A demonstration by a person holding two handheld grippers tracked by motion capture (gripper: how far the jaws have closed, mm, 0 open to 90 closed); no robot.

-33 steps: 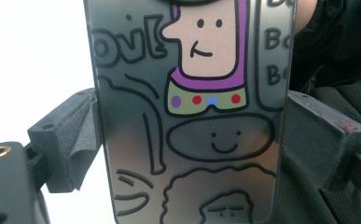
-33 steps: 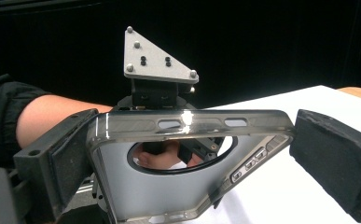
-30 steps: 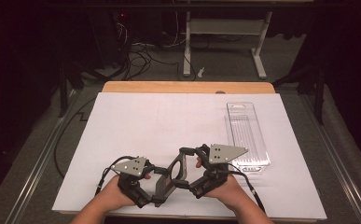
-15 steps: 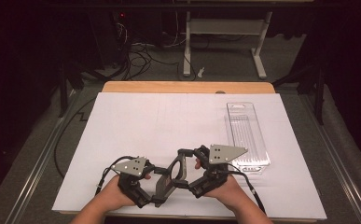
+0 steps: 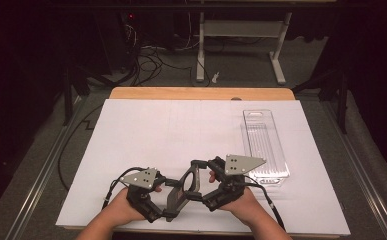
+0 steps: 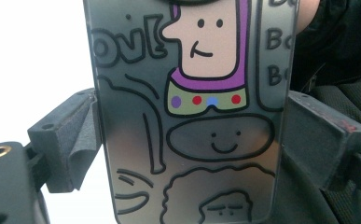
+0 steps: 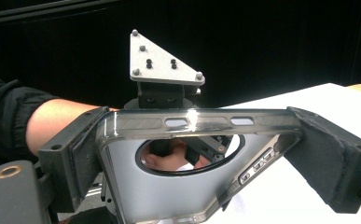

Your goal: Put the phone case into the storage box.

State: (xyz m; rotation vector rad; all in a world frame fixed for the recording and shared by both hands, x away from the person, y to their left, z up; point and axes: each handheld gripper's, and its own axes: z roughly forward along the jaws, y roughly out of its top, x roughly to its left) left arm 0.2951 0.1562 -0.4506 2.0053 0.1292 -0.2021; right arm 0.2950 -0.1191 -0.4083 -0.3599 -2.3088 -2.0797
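A translucent grey phone case [image 5: 183, 186] is held just above the white table sheet [image 5: 181, 130], between my two grippers. My left gripper [image 5: 167, 202] is shut across its width; in the left gripper view the case [image 6: 187, 93] shows coloured cartoon drawings, and both pads [image 6: 78, 140] press its long edges. My right gripper [image 5: 203, 181] is shut on the other end. In the right gripper view that end of the case [image 7: 192, 122] shows an oval camera cut-out and side buttons, with the left gripper's grey plate [image 7: 162, 60] behind it.
A clear plastic tray [image 5: 265, 145] lies on the sheet to the right, close beside the right hand. The wooden table edge [image 5: 201, 93] runs along the far side. Beyond it are a stand's legs and cables on the dark floor.
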